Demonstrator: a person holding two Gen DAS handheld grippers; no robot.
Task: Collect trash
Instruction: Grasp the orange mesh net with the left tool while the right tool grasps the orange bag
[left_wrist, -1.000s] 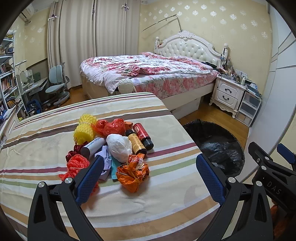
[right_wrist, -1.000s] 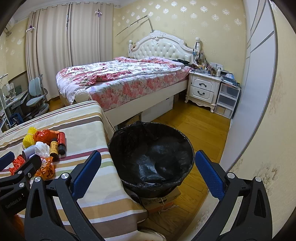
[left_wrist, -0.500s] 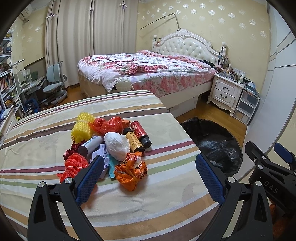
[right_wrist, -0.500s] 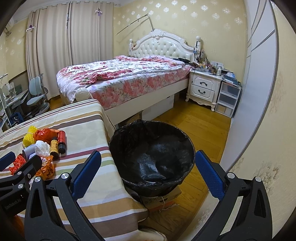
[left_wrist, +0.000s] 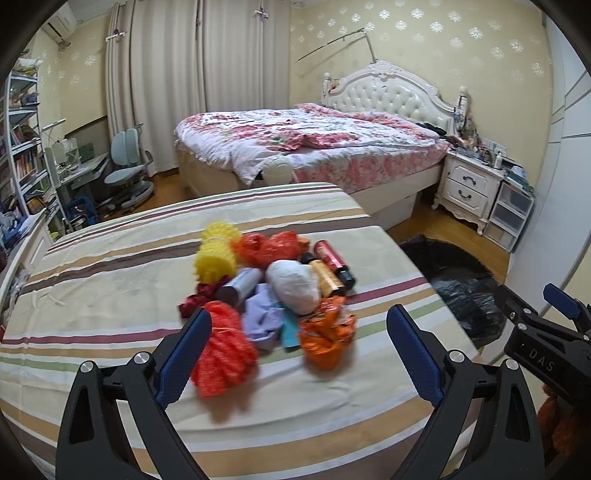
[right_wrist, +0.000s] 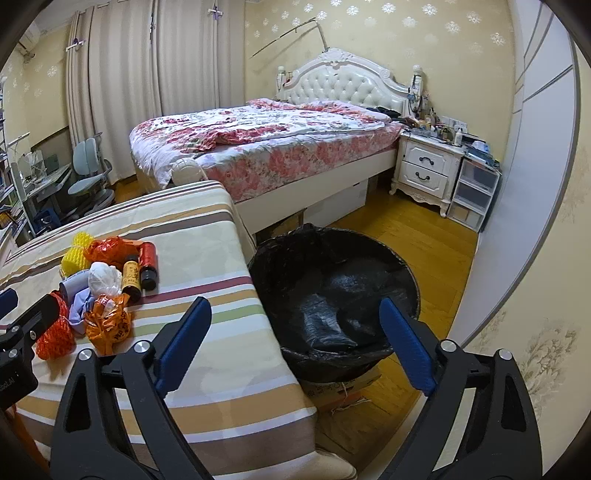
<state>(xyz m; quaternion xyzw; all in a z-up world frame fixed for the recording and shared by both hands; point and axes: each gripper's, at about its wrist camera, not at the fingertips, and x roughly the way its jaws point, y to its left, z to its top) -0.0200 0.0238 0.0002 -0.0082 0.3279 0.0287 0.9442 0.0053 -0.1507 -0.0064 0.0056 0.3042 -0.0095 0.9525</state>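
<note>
A heap of trash lies on the striped table (left_wrist: 110, 288): a red net ball (left_wrist: 221, 347), an orange wrapper (left_wrist: 325, 332), a white wad (left_wrist: 293, 282), a lilac paper (left_wrist: 260, 317), yellow foam nets (left_wrist: 214, 254), an orange bag (left_wrist: 273, 245) and two small bottles (left_wrist: 330, 269). My left gripper (left_wrist: 299, 332) hovers just short of the heap, jaws wide but closing, nothing pressed between them. My right gripper (right_wrist: 295, 328) hangs over the table's right edge and the black-lined bin (right_wrist: 332, 291), jaws closing on nothing. The heap (right_wrist: 103, 288) shows at the left of the right wrist view.
A flowered bed (left_wrist: 306, 144) stands behind the table, with a white nightstand (left_wrist: 469, 184) and plastic drawers (left_wrist: 511, 212) to its right. A desk chair (left_wrist: 129, 173) and bookshelves (left_wrist: 22, 147) fill the left. The bin sits on wooden floor (right_wrist: 424, 240) beside a grey wall panel.
The left gripper has moved forward toward the heap, which now looks larger and nearer its fingers. Both pairs of jaws have narrowed a little. The right gripper has hardly moved.
</note>
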